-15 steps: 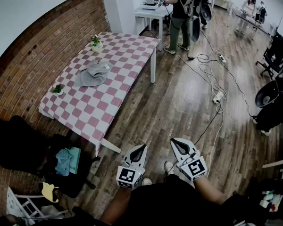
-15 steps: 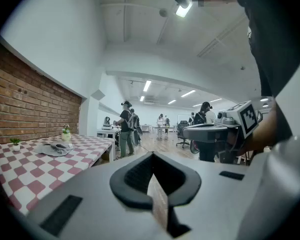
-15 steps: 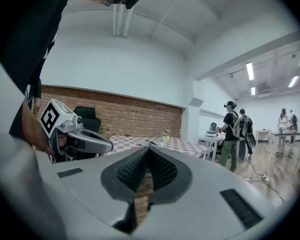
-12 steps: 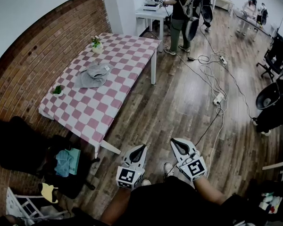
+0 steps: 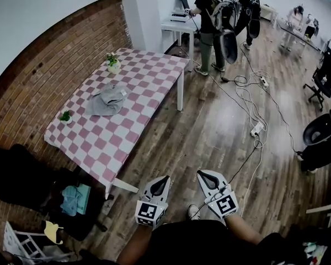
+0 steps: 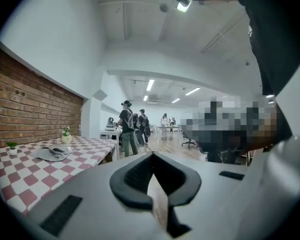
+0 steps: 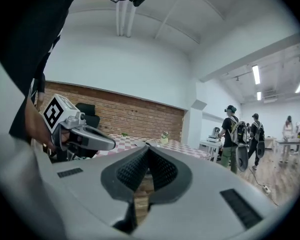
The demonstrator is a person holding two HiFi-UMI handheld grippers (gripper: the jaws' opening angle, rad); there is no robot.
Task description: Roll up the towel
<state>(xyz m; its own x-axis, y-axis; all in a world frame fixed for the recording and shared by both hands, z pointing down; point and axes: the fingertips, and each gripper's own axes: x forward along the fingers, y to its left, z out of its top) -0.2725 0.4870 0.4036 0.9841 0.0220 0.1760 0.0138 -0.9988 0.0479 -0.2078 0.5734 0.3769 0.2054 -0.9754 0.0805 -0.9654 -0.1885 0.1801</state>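
Head view: framing shifted slightly since half a second ago, yet still well apart from the towel (image 5: 107, 99), crumpled on the checked table (image 5: 154, 73), with left gripper (image 5: 164, 180) and right gripper (image 5: 202, 175) held near the body, so rolling not begun. Left gripper view: pinched shut on nothing, towel (image 6: 52, 151) far off at left, folds unreadable. Right gripper view: likewise closed and empty, towel too small to pick out.
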